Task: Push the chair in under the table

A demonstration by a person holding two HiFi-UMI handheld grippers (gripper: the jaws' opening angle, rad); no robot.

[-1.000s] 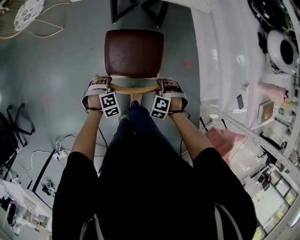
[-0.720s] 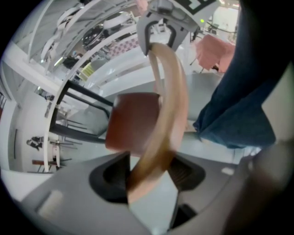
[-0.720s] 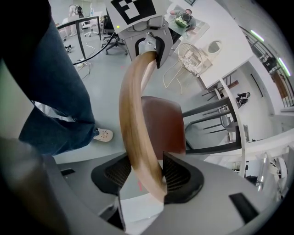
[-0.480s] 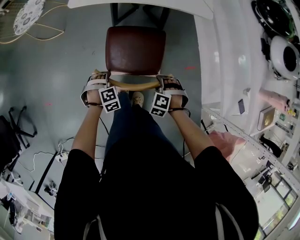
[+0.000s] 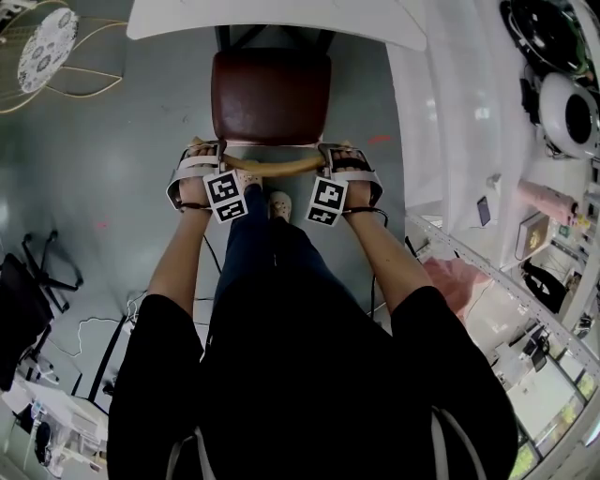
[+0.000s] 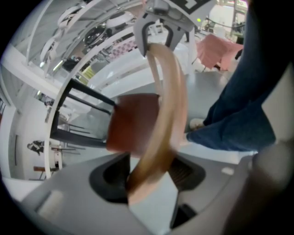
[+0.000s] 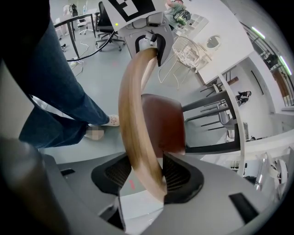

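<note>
1. Head view, nearest first: the person's shoe (image 5: 277, 202) stands on the floor (image 5: 112, 159) just behind the chair (image 5: 270, 103), between the two forearms.
2. The left tongs (image 5: 212, 156) are clamped on the left end of the curved wooden back rail (image 5: 272, 169). The left gripper view shows the rail's tip wedged between the pads.
3. The right tongs (image 5: 330, 157) are clamped on the rail's right end. The right gripper view shows the rail pinched between ribbed pads.
4. Beyond the rail, the brown seat (image 5: 270, 94) stops just short of the rim of the white surface (image 5: 281, 21). Most of the chair stands out in the open, so the push looks only partly done.
5. A dark table frame (image 5: 272, 37) sits straight ahead under the surface. If one hand pushes harder than the other, the chair could swing and its front legs could catch on that frame.
6. Both grips sit at the very ends of the rail, the left close to the tip. A snag at the legs could pull the rail out of the pads.
7. The shoe is near the chair's rear, so a quick step could kick it askew.
</note>
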